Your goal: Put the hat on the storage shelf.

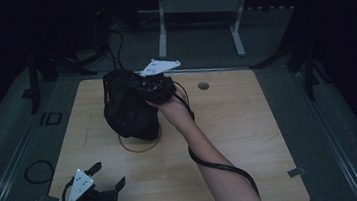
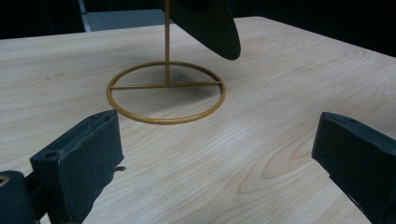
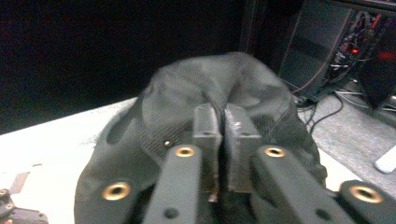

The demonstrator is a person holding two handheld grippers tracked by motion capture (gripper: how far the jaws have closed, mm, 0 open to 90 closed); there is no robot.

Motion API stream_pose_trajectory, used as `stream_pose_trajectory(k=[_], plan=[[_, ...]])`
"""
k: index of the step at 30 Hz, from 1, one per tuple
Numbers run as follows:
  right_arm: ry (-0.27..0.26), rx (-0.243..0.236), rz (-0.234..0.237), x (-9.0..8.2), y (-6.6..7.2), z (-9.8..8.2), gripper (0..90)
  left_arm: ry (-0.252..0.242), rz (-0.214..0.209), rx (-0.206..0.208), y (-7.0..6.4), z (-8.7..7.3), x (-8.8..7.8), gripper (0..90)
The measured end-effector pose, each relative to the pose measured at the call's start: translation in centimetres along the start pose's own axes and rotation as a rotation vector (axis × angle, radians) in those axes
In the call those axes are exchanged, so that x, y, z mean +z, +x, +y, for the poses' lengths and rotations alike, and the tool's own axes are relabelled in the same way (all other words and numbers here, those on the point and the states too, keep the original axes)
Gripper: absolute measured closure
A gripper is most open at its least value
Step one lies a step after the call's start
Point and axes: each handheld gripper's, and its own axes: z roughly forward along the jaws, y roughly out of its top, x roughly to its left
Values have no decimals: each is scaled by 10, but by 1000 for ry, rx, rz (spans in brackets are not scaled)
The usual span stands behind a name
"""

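Gripping a black cap point(image 1: 128, 111), the right gripper point(image 1: 157, 88) sits just above centre frame in the high view, its jaws pinched together on the fabric at the cap's upper right side. Right gripper view confirms: pads nearly touching with dark mesh cloth squeezed between them, cap point(image 3: 210, 107) bulging ahead of the gripper point(image 3: 223, 128).

Cap hangs over a gold wire stand point(image 1: 141, 143); only the ring base shows below it in the high view, left of centre on the tabletop point(image 1: 239, 124). In the left gripper view the stand point(image 2: 166, 91) is clearer: round ring, crossbar, upright rod rising at top centre, with the cap's dark edge point(image 2: 210, 25) just right of the rod, clear of the wood.

Left gripper point(image 1: 106, 183) lower left of the high view, low over the tabletop, jaws spread wide, nothing between them; it points toward the stand. Left gripper view shows the two pads point(image 2: 84, 154) well apart at the lower corners.

Small round hole point(image 1: 203, 86) in the tabletop, upper right of the cap.
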Motion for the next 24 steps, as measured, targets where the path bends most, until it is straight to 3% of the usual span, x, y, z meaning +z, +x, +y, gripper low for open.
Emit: stream_pose_trajectory(k=[1, 2, 18, 24], plan=[[3, -11, -4, 3, 2, -1, 634, -1, -2, 0, 0, 0, 0, 22], [5, -13, -3, 4, 3, -2, 597, -1, -2, 0, 0, 0, 0, 22], [4, 7, 27, -6, 0, -1, 456, 6, -16, -2, -2, -1, 2, 22], [20, 24, 62, -16, -3, -8, 338, 3, -18, -10, -2, 0, 3, 22]])
